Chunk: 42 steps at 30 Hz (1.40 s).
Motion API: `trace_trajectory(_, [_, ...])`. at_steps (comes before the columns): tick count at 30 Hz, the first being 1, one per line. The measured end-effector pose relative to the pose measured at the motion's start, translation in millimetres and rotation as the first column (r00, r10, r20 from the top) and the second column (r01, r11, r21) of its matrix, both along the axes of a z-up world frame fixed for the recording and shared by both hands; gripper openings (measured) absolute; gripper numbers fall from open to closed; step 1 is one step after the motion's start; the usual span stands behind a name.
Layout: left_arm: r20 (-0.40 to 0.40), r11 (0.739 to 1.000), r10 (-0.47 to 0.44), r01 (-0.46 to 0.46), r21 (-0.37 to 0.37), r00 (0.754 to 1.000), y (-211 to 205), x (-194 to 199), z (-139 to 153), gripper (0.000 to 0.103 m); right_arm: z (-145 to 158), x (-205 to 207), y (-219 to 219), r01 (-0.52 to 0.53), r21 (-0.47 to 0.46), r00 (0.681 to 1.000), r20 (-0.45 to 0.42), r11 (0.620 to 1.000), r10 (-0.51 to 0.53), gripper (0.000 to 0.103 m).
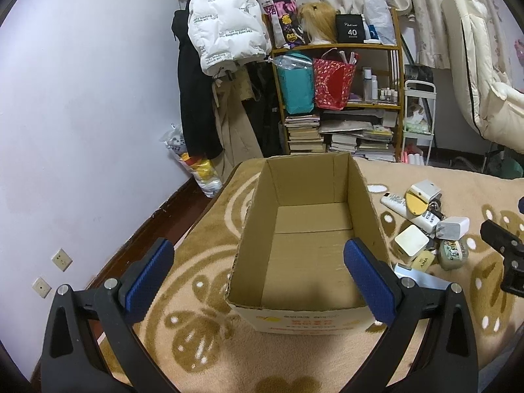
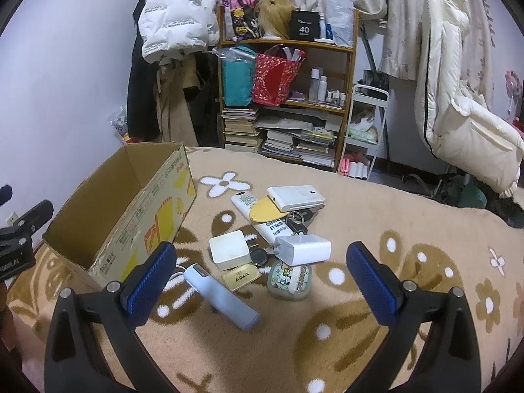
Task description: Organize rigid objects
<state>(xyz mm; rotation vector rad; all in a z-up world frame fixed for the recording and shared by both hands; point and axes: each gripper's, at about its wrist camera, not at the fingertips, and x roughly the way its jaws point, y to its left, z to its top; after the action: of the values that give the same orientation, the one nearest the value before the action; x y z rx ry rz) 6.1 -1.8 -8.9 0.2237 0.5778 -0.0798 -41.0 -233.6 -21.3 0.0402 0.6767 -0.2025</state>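
An empty cardboard box (image 1: 308,229) stands open on the flowered blanket, seen from its right side as the cardboard box (image 2: 131,209) in the right wrist view. My left gripper (image 1: 258,275) hovers open over the box's near end. To the right of the box lies a heap of small items: a white remote (image 2: 258,216), a yellow disc (image 2: 265,211), a white flat case (image 2: 296,196), two white chargers (image 2: 227,250) (image 2: 304,249), a light blue stick-shaped device (image 2: 222,298), a gold AIMA tag (image 2: 241,276), a patterned green case (image 2: 290,280) and keys (image 2: 299,222). My right gripper (image 2: 258,281) is open above the heap's near edge, holding nothing.
A wooden shelf (image 2: 285,98) with bags, bottles and stacked books stands behind the bed. Coats (image 1: 222,26) hang left of it, and a white cart (image 2: 363,131) stands to its right. A cream padded chair (image 2: 458,114) is at far right. The wall (image 1: 82,114) runs along the left.
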Motion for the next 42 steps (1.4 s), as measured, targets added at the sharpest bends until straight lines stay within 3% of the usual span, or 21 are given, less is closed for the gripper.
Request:
trace_trajectory(5, [-0.015, 1.0, 0.016, -0.016, -0.002, 1.0, 1.8, 10.9, 3.2, 0.102, -6.3, 11.6, 2.8, -0.014, -0.033, 1.0, -0.028, 0.999, 0.013, 0.103])
trace_trajectory(14, [-0.098, 1.0, 0.007, -0.01, -0.028, 0.995, 10.1, 45.5, -2.0, 0.102, -28.4, 39.8, -3.5, -0.023, 0.061, 0.996, -0.088, 0.998, 0.028, 0.103])
trace_trajectory(38, [-0.286, 0.995, 0.065, -0.039, 0.095, 0.956, 1.9, 98.4, -51.6, 0.102, -82.9, 83.5, 16.3, -0.157, 0.165, 0.961, -0.2, 0.974, 0.189, 0.103])
trace_trajectory(42, [-0.327, 0.993, 0.101, -0.073, 0.096, 0.94, 6.8, 107.8, -58.4, 0.102, -90.1, 85.6, 19.8, -0.178, 0.185, 0.949, -0.227, 0.967, 0.218, 0.094])
